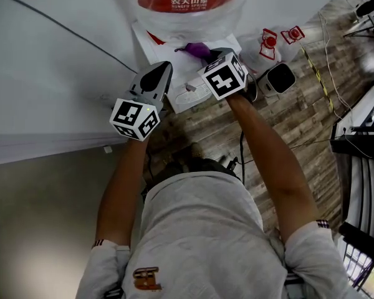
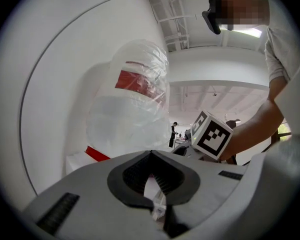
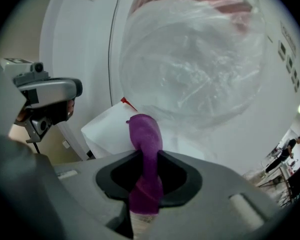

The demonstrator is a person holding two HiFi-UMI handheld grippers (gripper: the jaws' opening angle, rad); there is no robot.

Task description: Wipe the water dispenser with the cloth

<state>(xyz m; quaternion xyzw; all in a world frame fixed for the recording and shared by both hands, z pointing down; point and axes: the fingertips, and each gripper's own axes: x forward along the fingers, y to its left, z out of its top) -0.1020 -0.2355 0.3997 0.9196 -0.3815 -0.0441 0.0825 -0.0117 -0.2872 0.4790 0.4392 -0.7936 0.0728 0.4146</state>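
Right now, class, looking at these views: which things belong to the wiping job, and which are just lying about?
Belongs to the job:
- water dispenser with its plastic-wrapped bottle
- purple cloth, gripped in the right claw

Just lying about:
- small white box on the floor
- red-and-white bags
- loose cables

The cloth (image 3: pixel 145 129) is purple fabric, matt, with a fine nap. The right tongs (image 3: pixel 147 153) and the left tongs (image 2: pixel 151 155) have smooth, matt grey plastic shells and dark ribbed pads. At the upper middle of the head view, the water dispenser (image 1: pixel 165 58) is smooth white plastic. Its bottle (image 1: pixel 188 17) is clear plastic under glossy, crinkled film. At the right, the floor (image 1: pixel 293 123) looks like matt wood planks.
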